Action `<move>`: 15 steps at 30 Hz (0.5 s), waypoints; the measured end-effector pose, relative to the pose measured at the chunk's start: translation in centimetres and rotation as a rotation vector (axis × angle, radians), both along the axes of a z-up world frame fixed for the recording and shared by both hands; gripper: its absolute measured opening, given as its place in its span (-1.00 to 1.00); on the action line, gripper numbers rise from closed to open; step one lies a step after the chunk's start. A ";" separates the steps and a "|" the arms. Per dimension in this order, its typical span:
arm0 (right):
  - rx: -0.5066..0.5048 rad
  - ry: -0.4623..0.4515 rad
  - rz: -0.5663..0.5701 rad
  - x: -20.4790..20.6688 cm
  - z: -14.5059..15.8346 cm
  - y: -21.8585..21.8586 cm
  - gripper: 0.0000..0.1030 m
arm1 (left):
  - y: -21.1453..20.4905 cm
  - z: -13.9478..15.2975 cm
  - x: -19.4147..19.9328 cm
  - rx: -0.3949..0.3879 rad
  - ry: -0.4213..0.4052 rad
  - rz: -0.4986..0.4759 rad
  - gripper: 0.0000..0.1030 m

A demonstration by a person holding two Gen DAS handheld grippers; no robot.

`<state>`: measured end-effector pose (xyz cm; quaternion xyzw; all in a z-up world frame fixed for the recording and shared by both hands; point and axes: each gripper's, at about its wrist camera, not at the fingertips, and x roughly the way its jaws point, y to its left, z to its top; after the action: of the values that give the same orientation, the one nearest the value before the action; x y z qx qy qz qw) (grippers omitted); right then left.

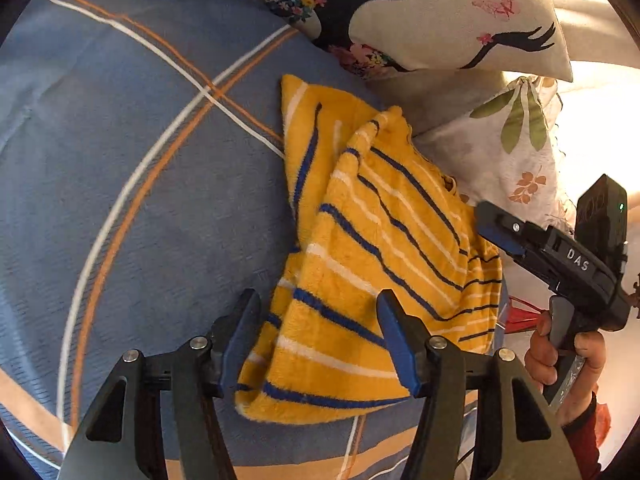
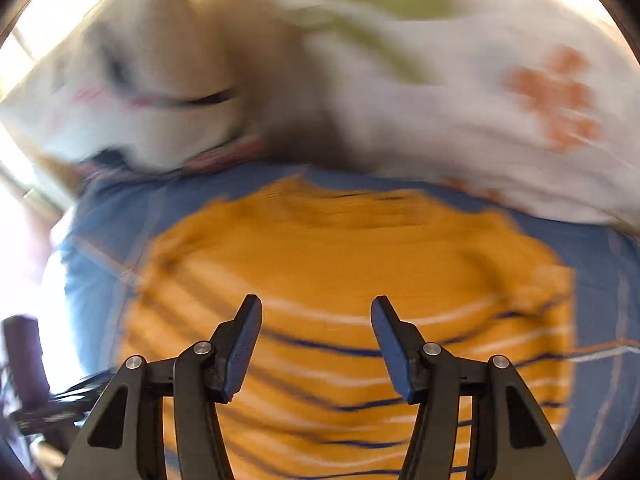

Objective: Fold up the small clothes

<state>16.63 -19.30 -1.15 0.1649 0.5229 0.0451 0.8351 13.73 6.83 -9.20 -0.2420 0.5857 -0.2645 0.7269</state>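
Note:
A small yellow garment (image 1: 360,264) with blue and white stripes lies partly folded on the blue bedsheet (image 1: 120,184). My left gripper (image 1: 318,300) is open just above its near edge, holding nothing. My right gripper (image 1: 486,220) comes in from the right, its tip at the garment's right edge; a hand holds its handle. In the right wrist view, which is motion-blurred, the right gripper (image 2: 316,308) is open over the garment (image 2: 352,264), holding nothing.
Two pillows lie behind the garment: one with a dark floral print and butterflies (image 1: 440,12), one white with green leaves and orange flowers (image 1: 500,148), also in the right wrist view (image 2: 460,100). The sheet has white and orange lines (image 1: 208,92).

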 end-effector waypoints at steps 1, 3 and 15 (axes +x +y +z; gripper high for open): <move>0.038 0.017 0.050 0.8 0.0 2.1 0.19 | 0.0 -0.2 -0.2 -0.021 0.007 0.006 0.09; 0.100 0.067 0.117 2.8 -0.7 5.9 0.19 | 0.1 -0.7 -0.4 -0.069 0.042 0.004 -0.39; -0.284 0.283 0.280 8.5 -4.6 19.0 0.52 | 1.5 -1.3 -1.1 -0.178 0.105 0.049 -0.53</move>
<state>25.16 -0.31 -5.72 -0.0234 0.6533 0.0628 0.7541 12.59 8.31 -10.52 -0.3335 0.5912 -0.2847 0.6769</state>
